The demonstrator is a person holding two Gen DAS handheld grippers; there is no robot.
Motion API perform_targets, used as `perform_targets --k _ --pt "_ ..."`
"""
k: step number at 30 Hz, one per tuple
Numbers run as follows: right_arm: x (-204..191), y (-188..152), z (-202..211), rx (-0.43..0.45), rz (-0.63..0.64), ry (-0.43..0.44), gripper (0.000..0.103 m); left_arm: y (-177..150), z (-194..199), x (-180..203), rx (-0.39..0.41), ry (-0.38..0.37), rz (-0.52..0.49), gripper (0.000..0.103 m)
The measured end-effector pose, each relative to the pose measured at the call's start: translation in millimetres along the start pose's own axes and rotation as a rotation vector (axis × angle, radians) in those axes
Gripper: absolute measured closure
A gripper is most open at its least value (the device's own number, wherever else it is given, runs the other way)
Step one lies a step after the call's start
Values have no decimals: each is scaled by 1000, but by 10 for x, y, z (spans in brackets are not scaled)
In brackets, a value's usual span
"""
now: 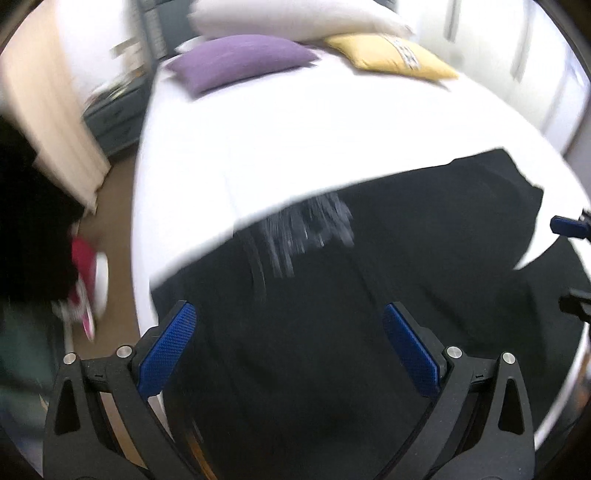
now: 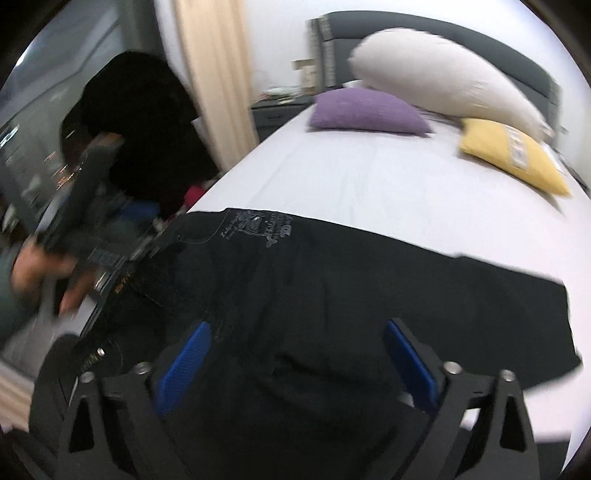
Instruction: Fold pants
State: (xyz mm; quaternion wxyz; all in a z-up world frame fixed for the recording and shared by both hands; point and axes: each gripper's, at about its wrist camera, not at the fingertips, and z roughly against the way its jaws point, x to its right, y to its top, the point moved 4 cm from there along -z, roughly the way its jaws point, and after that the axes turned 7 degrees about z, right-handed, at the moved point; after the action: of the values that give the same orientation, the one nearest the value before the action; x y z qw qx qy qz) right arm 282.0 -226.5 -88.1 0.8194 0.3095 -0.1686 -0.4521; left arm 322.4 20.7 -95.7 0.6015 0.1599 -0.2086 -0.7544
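Note:
Black pants (image 1: 369, 258) with a pale printed patch (image 1: 310, 229) lie spread across the near end of a white bed (image 1: 295, 129). My left gripper (image 1: 290, 314) is open and empty, its blue pads hovering over the pants near the bed's left edge. My right gripper (image 2: 297, 328) is open and empty above the pants (image 2: 332, 277); the print (image 2: 258, 225) lies ahead of it. The right gripper's blue tip shows at the right edge of the left wrist view (image 1: 569, 225). The left gripper, held in a hand, shows blurred at the left of the right wrist view (image 2: 85, 236).
A purple cushion (image 1: 240, 61), a yellow cushion (image 1: 391, 55) and a white pillow (image 1: 295, 18) lie at the bed's head. A cream curtain (image 2: 214, 74) and a nightstand (image 2: 277, 110) stand left of the bed. A pink and white object (image 1: 88, 280) lies on the floor.

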Motion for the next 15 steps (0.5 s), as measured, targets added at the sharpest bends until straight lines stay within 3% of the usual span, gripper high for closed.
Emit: perform_targets --k 3,7,10,13,15 --pt "113 108 -217 -20 77 56 15 417 -391 -6 -26 -14 -136 0" --pt "248 194 -433 -24 153 115 15 747 -968 -4 -123 -38 -253 0" --pt "348 260 -594 -36 186 154 15 858 -1309 -53 -200 -81 -278 0" --pt "441 336 -772 -57 222 172 15 851 -1579 -101 -293 -137 -284 13" --pt "502 386 -886 -78 237 183 19 872 -1665 -127 -315 -171 -263 16"
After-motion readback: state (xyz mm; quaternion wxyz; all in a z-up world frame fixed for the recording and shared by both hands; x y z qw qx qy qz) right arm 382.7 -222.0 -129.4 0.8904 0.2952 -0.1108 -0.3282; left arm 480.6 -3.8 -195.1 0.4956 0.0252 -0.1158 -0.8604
